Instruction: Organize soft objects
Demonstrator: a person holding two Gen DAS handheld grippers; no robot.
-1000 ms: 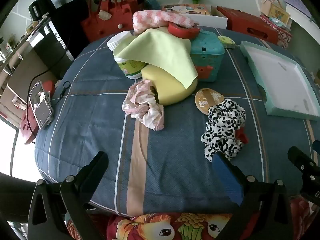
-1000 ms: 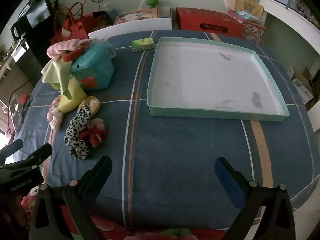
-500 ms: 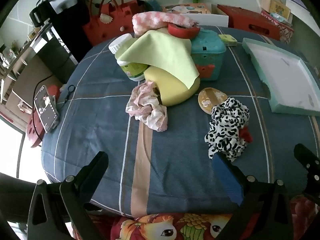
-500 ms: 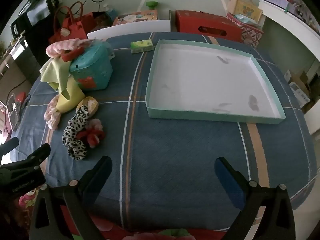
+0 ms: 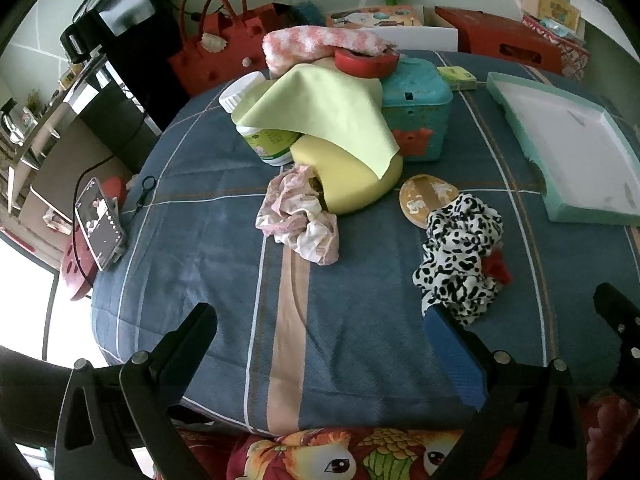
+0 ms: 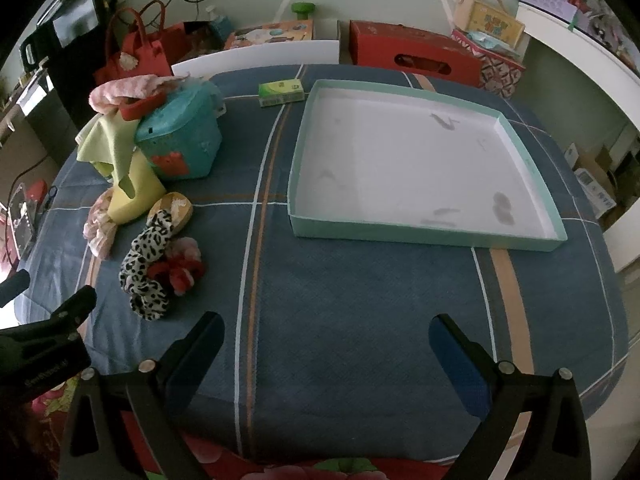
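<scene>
table with a blue plaid cloth, seen from both wrist cameras. left gripper: jaws spread wide, nothing between them, hovering over the near edge of the table. right gripper: jaws likewise spread wide and empty, above the near edge in front of the tray.

soft objects, counted: one black-and-white spotted scrunchie, lying with its long axis running from the near edge toward the far side of the table, just beyond the left gripper's blue pad; one red-and-pink scrunchie touching it on the tray side; one pale pink floral scrunchie, crumpled, touching the front of the yellow sponge block; one yellow-green cloth draped over the sponge block and over a white-capped bottle; one pink-and-white knitted cloth, long axis running left to right, lying on top of the pile.

other items: one teal lidded box beside the sponge block, with one red ring resting on its lid; one oval wooden piece flat on the cloth between the sponge block and the spotted scrunchie; one small green box near the far corner of the tray. one shallow mint-rimmed tray, white inside, holds none of the soft objects and stands well apart from the pile. one phone stands off the left edge of the table.
</scene>
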